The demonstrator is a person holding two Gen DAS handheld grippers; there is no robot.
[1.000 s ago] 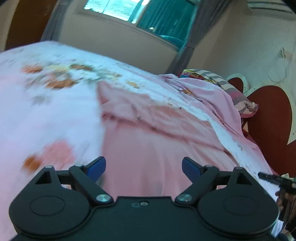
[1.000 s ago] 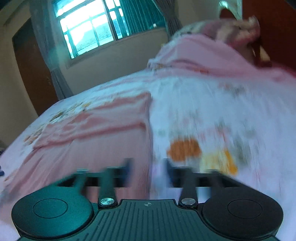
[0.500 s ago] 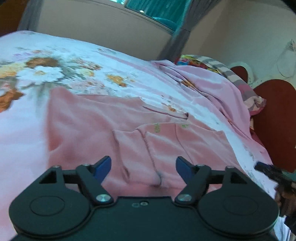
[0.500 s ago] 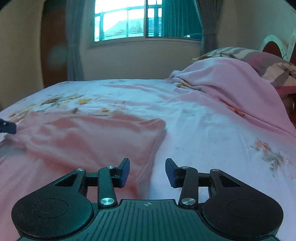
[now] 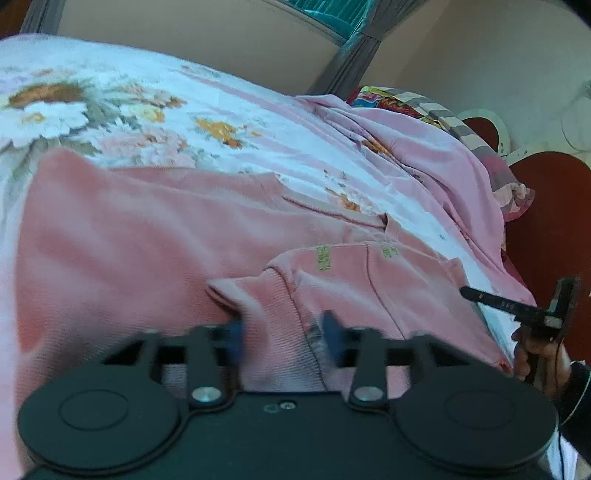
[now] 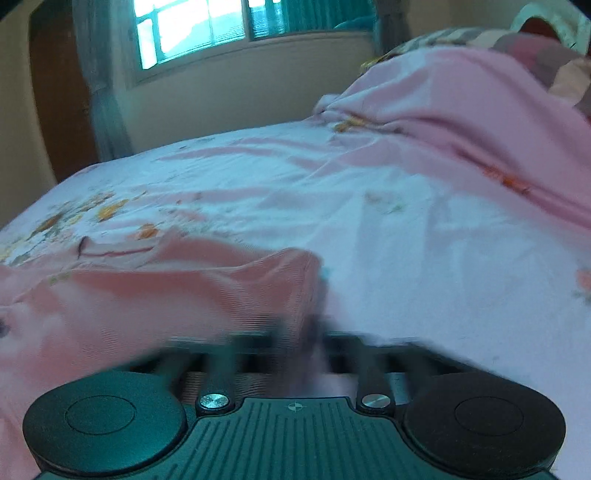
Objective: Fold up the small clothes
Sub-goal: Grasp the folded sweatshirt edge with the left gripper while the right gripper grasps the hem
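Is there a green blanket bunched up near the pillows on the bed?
No, the bunched blanket near the pillows is light pink, lying on the flowery bedsheet.

A wide bed fills the near ground, its floral sheet [image 5: 155, 107] white with orange and pink blooms. At the far right a pink blanket [image 6: 454, 96] lies bunched near striped pillows [image 5: 443, 114], with a dark red headboard [image 5: 550, 206] behind them. Beyond the bed stands a plain beige wall [image 6: 236, 96]. A barred window [image 6: 192, 29] in it glows with daylight, grey curtains [image 6: 103, 85] beside it. A brown door [image 6: 55, 110] stands far left.
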